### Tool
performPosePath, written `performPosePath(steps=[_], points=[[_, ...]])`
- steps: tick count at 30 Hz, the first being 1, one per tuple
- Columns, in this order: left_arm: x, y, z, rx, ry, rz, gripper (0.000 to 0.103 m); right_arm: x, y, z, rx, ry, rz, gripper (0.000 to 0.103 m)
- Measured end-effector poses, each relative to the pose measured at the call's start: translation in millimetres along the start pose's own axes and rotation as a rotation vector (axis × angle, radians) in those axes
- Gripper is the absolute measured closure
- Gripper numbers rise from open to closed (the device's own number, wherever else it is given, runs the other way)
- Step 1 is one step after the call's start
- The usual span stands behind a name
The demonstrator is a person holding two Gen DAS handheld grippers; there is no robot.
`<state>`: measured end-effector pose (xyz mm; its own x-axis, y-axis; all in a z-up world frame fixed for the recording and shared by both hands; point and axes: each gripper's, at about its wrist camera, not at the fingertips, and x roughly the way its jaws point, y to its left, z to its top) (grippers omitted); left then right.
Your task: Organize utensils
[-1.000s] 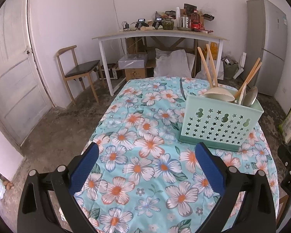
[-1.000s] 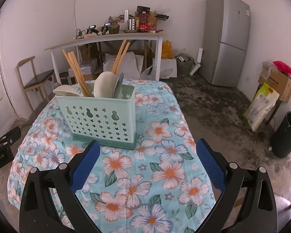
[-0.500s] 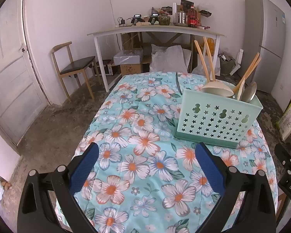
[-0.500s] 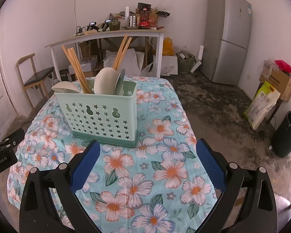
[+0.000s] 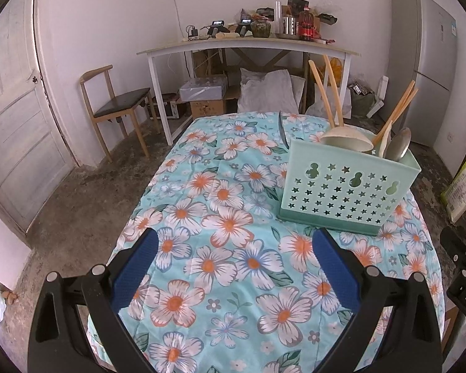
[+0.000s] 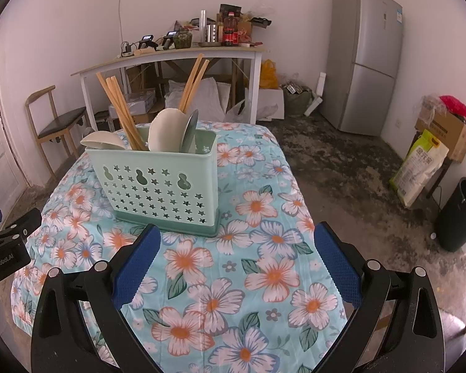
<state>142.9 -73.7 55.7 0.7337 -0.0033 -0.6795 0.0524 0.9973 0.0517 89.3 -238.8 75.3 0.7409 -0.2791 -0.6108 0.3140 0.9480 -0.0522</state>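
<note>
Utensils all appear to stand in the pale green holder point(image 6: 158, 183), which sits on the flowered cloth of the counter point(image 6: 264, 279): two bunches of wooden chopsticks point(image 6: 121, 115), two cream spoons point(image 6: 163, 130) and a metal spoon point(image 6: 189, 133) rise above its rim. In the left view the holder point(image 5: 344, 186) lies far and to the right, with what looks like a thin dark strip point(image 5: 281, 127) on the cloth just beyond its far left corner (too slim to say whether it is a knife or only a fold). No other loose piece shows on the cloth.

Both tools are empty. The left hand-held gripper point(image 5: 234, 276) hangs spread wide over bare cloth, well short of the holder. The right hand-held gripper point(image 6: 236, 273) is just as wide, its left pad near the holder's near base but not touching it.

Sorting looks close to finished, so the risk now lies in any further reach. The holder is tall, light-looking and loaded with long handles leaning outward; a pad brushing those handles, or catching the near wall, could tip it and spill everything. The cloth may also slide or bunch under a push, dragging the holder toward the counter's edge. If the dark strip is a blade, a pinch on its flat side could slip.
</note>
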Motion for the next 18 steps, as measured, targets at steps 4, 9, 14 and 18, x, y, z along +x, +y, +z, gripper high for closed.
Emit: performPosePath(steps=[4,9,14,18], points=[[0.8,-0.4,-0.3,-0.001,0.002,-0.001,0.006,-0.7,0.2,0.3,-0.001,-0.001,0.000,0.008],[1.3,-0.9,-0.4,0.001,0.002,-0.001,0.006,-0.6,0.3,0.3,0.000,0.000,0.000,0.008],[0.9,-0.9,0.0,0.001,0.003,-0.001,0.006,-0.2,-0.2,0.5,0.000,0.001,0.001,0.008],[0.8,-0.8,0.2,0.001,0.003,-0.001,0.006,0.0,-0.5,0.5,0.000,0.001,0.003,0.008]])
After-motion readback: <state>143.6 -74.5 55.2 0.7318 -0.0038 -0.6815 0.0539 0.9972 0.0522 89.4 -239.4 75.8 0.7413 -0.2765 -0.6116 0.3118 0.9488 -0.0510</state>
